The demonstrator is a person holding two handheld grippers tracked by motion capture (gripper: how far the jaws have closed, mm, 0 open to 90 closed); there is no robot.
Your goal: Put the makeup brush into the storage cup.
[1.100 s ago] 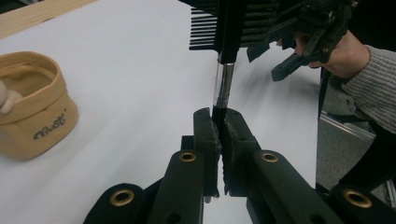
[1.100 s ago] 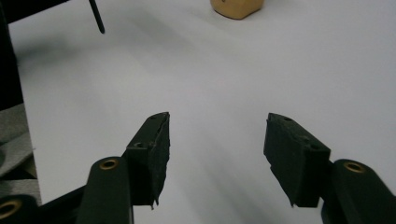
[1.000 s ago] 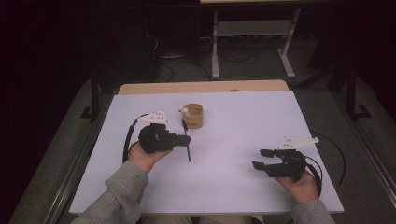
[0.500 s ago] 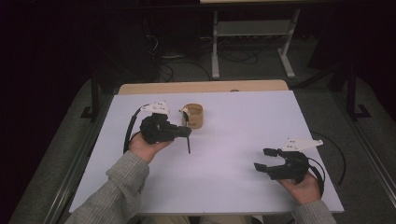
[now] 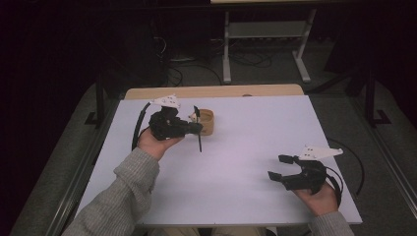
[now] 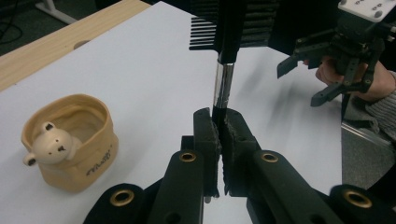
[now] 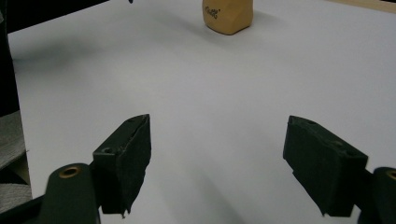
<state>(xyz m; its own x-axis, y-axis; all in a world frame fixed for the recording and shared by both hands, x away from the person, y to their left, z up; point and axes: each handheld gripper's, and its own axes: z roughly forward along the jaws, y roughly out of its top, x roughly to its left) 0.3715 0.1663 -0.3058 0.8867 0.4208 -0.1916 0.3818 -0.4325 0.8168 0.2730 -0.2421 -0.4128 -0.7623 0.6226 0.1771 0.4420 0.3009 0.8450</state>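
My left gripper (image 5: pixel 198 129) is shut on the handle of a black comb (image 5: pixel 199 143) with a silver band and holds it above the white table (image 5: pixel 246 147). In the left gripper view the pads (image 6: pixel 205 128) pinch the comb (image 6: pixel 223 84), whose teeth point up. A tan cup with a small bear head (image 5: pixel 206 122) stands just right of that gripper; it sits at the lower left (image 6: pixel 70 140) in the left gripper view. My right gripper (image 5: pixel 278 167) rests near the front right, its jaws having just been opening, with nothing between them (image 7: pixel 217 158).
The tan cup (image 7: pixel 227 16) stands far ahead of the right gripper across bare white table. A wooden strip (image 5: pixel 211 91) runs along the table's far edge. Beyond it, a metal stand (image 5: pixel 265 34) and cables lie on the dark floor.
The left hand has lifted the comb up and away from me, closer to the cup. The right gripper's jaws have spread wider while the hand stayed put.
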